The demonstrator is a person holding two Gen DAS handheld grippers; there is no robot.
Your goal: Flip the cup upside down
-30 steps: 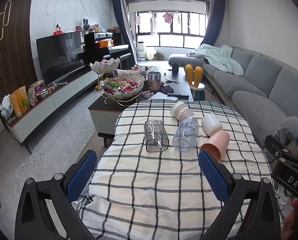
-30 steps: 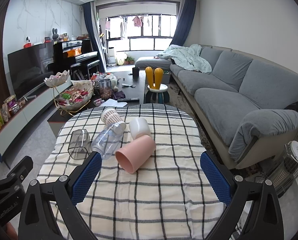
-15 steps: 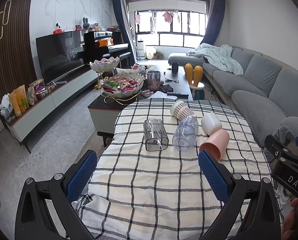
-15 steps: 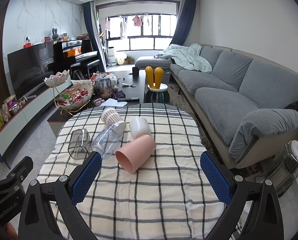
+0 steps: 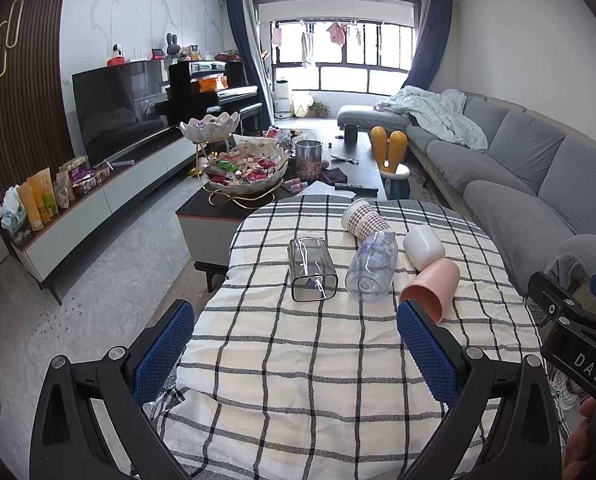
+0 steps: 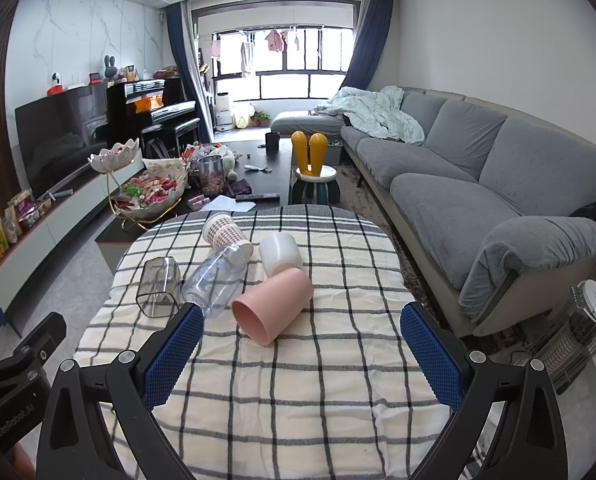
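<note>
Five cups lie on their sides on the checked tablecloth [image 6: 298,380], grouped toward its far half. In the right wrist view, the pink cup [image 6: 272,304] lies nearest, mouth toward 7 o'clock, its base touching the white cup [image 6: 280,254] at its 12 o'clock. The clear bottle-shaped cup [image 6: 218,276] lies just beside the pink cup at 10 o'clock, its far end against the patterned paper cup [image 6: 224,232]. The smoky square tumbler [image 6: 159,286] lies apart at 9 o'clock.

Left gripper [image 5: 294,354]: released, jaws spread wide, empty, held over the near half of the cloth. Right gripper [image 6: 302,352]: released, jaws spread wide, empty, with the pink cup just beyond the left pad [image 6: 172,354].

Beyond the table stand a coffee table [image 6: 276,160] and a grey sofa [image 6: 498,184].
</note>
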